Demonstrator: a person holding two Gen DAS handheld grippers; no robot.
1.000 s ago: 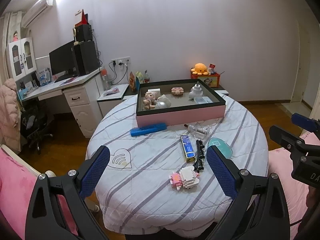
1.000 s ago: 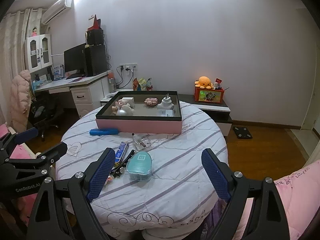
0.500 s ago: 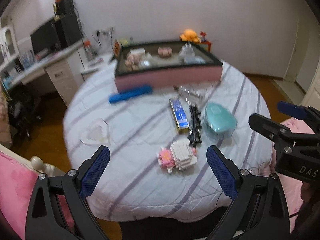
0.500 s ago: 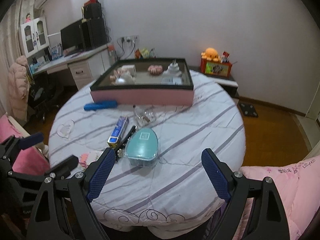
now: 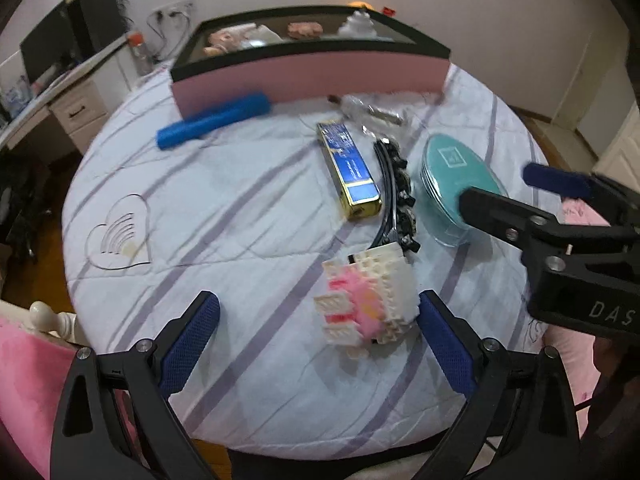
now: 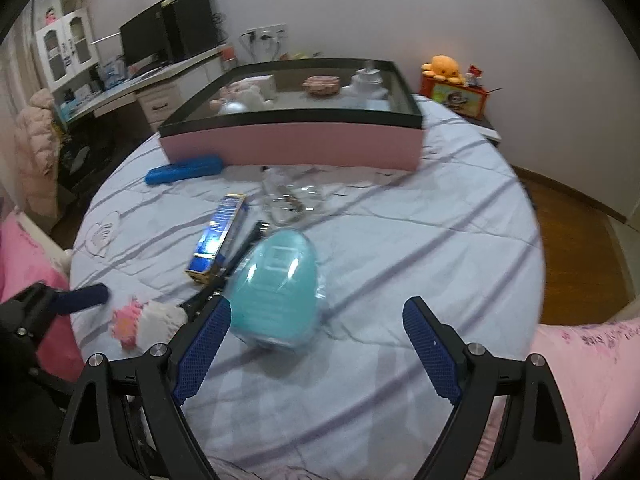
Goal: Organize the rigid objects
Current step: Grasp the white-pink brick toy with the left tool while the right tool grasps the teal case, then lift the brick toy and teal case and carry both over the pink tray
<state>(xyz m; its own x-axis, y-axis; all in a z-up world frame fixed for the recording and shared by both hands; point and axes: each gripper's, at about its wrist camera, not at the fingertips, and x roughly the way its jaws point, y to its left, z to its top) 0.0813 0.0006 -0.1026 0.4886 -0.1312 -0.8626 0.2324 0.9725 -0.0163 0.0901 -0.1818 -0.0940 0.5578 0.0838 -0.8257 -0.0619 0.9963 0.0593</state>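
On the round striped table lie a white and pink block toy (image 5: 366, 300), a blue and gold box (image 5: 349, 168), a black chain (image 5: 398, 192), a teal egg-shaped case (image 5: 456, 184) and a blue bar (image 5: 212, 121). My left gripper (image 5: 316, 334) is open, low over the table, with the block toy between its fingers near the right one. My right gripper (image 6: 316, 338) is open, with the teal case (image 6: 276, 284) just ahead of its left finger (image 6: 204, 344). The pink box with a black rim (image 6: 296, 146) holds several small toys at the back.
A clear plastic item (image 6: 288, 196) lies in front of the pink box. A heart-shaped coaster (image 5: 120, 236) sits at the table's left. Pink bedding (image 6: 580, 380) lies at the right, a desk with a monitor (image 6: 148, 44) at the far left.
Both grippers have moved forward and down toward the table. The block toy now sits between the left fingers and the teal case is close to the right gripper. Both stay open.
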